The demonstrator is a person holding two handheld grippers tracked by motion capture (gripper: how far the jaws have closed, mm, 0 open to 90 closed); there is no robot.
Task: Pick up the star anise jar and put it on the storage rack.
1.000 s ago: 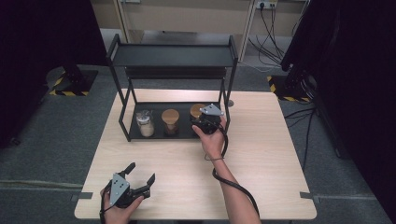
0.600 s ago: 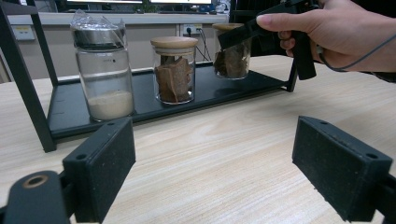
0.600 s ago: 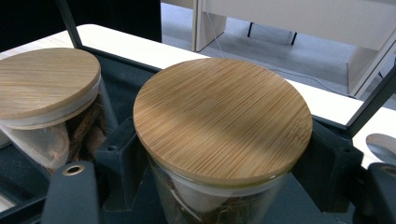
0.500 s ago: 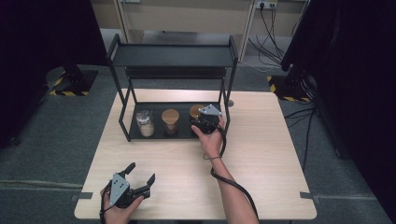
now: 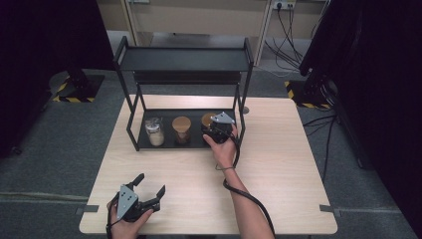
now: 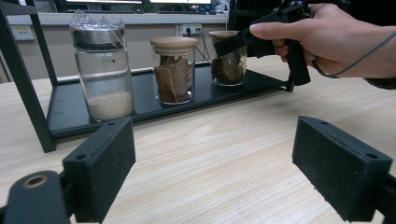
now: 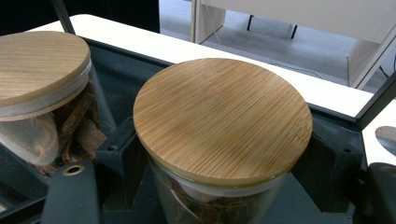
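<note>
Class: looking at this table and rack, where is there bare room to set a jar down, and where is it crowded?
Free: the table right of the rack, and its upper shelf. Crowded: the lower tray, three jars in a row, right gripper on the right jar.

- It looked like a lab or test room rather than a home.
- A lone wooden table (image 5: pixel 278 164) stood on grey carpet, bearing a black metal rack (image 5: pixel 184 62).
- Behind the table, cables (image 5: pixel 291 27) hung from a wall socket (image 5: pixel 281 5).
- Beside the table, black stands rested on hazard-striped bases (image 5: pixel 69 89).
- Behind the rack ran a desk with monitors (image 6: pixel 140 2).
</note>
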